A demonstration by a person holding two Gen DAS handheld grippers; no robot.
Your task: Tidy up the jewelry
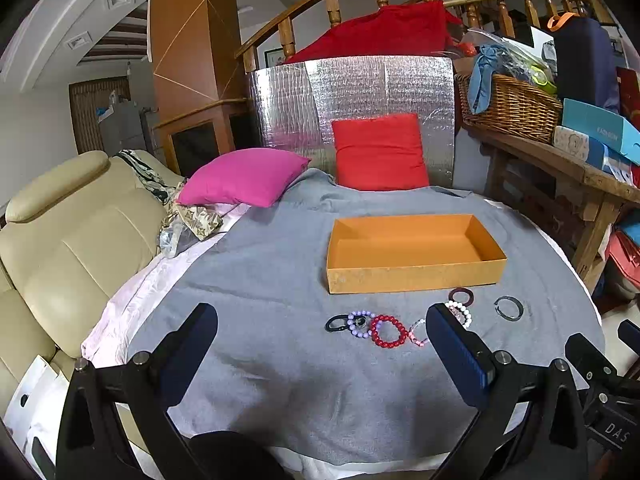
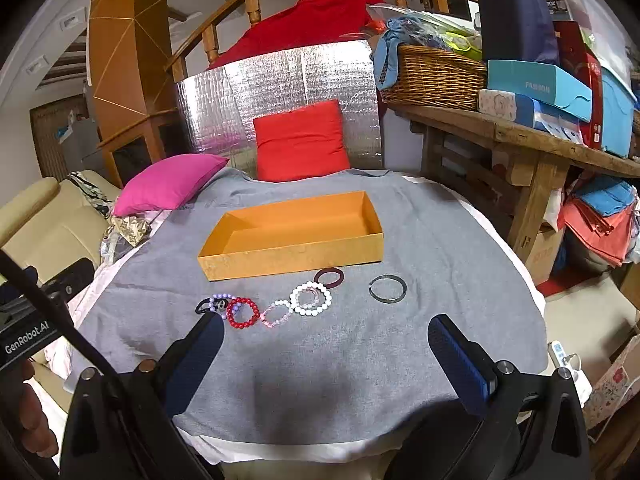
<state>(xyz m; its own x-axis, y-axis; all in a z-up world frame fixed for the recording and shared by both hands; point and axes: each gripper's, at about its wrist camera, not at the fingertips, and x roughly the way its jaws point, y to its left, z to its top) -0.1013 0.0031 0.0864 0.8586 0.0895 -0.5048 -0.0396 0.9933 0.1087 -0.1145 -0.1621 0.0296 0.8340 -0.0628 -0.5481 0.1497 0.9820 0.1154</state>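
Currently both grippers, left gripper and right gripper, gape empty over grey-cloth-covered worktop; empty orange cardboard box, wooden staircase railing behind.

The right gripper hovers wide open over the grey cloth, and just ahead lie the bracelets — red beads, white beads, a dark bangle, perhaps glass — before the empty orange box.
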